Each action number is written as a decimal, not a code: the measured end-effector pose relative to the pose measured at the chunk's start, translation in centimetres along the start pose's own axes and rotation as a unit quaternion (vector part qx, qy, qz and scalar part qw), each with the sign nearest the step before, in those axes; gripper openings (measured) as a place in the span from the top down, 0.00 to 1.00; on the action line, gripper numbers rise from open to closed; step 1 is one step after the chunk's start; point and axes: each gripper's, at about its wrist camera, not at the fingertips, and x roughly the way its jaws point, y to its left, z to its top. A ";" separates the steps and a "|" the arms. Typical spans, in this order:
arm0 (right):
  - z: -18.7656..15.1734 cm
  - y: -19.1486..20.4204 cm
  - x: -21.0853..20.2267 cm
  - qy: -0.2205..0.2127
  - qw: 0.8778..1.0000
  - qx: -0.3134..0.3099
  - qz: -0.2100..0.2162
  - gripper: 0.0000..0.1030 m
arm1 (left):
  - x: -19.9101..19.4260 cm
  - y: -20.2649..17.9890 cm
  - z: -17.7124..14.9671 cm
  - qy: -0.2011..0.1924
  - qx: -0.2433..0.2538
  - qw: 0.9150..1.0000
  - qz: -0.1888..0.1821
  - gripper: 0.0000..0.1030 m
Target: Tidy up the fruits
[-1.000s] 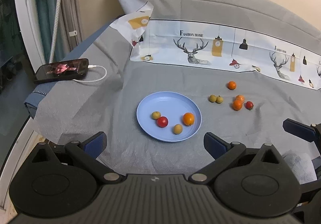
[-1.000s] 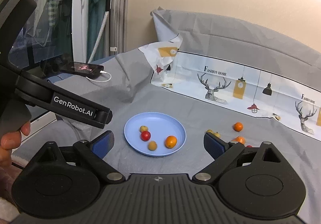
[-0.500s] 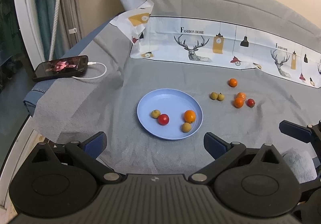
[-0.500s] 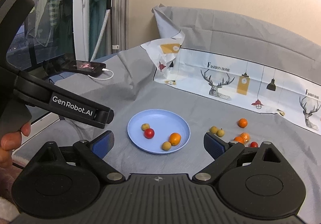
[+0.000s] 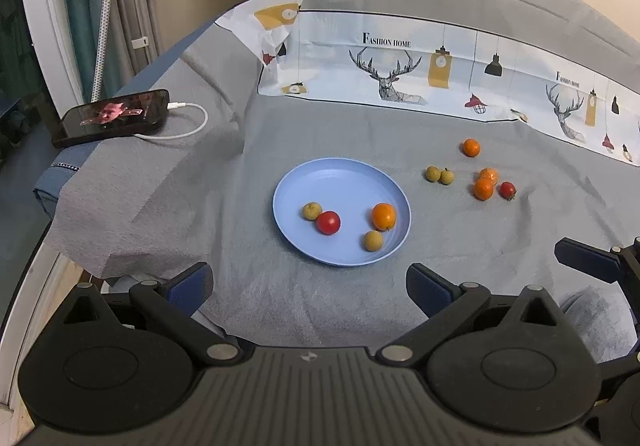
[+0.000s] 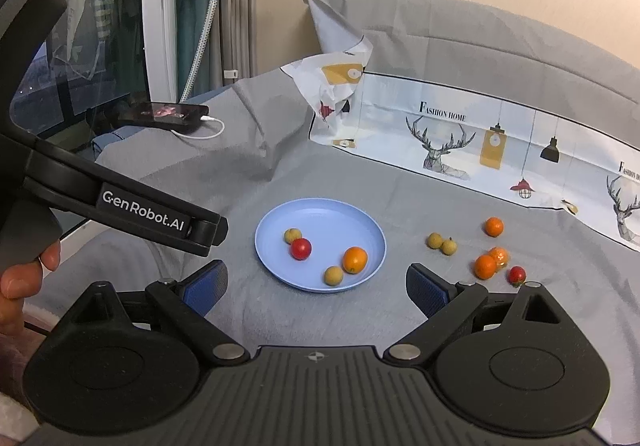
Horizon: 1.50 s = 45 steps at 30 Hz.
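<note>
A light blue plate lies on the grey cloth. On it sit a red tomato, an orange and two tan longans. Right of the plate, loose on the cloth, are two longans, three small oranges and a red tomato. My left gripper is open, near side of the plate, nothing between its fingers. My right gripper is open too, just short of the plate.
A phone on a white charging cable lies at the cloth's far left edge. A printed deer-pattern sheet runs along the back. The left gripper's body and a hand cross the right wrist view.
Both grippers have moved forward, so the plate and fruit look nearer. The tan longan at the plate's front shifted right, closer to the orange.
</note>
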 end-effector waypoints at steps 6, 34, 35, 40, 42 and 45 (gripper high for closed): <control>0.0 -0.3 0.7 0.010 1.000 0.004 0.004 0.07 | 0.9 -0.1 0.3 0.009 0.003 1.000 0.001 0.00; -2.3 -10.8 7.6 0.045 0.987 0.131 -0.078 0.07 | 10.4 -5.6 6.5 0.095 0.038 0.994 -0.024 0.00; -2.6 -11.8 8.3 0.047 0.985 0.141 -0.086 0.07 | 11.3 -6.5 7.2 0.096 0.047 0.994 -0.028 0.00; -3.7 -16.9 13.0 0.061 0.975 0.179 -0.119 0.07 | 16.9 -11.6 10.4 0.106 0.098 0.989 -0.036 0.00; -4.2 -18.8 15.5 0.069 0.971 0.189 -0.130 0.07 | 20.1 -13.8 11.5 0.111 0.122 0.986 -0.035 0.00; -5.0 -20.8 19.7 0.083 0.969 0.183 -0.144 0.07 | 25.7 -16.8 12.8 0.134 0.150 0.979 -0.032 0.00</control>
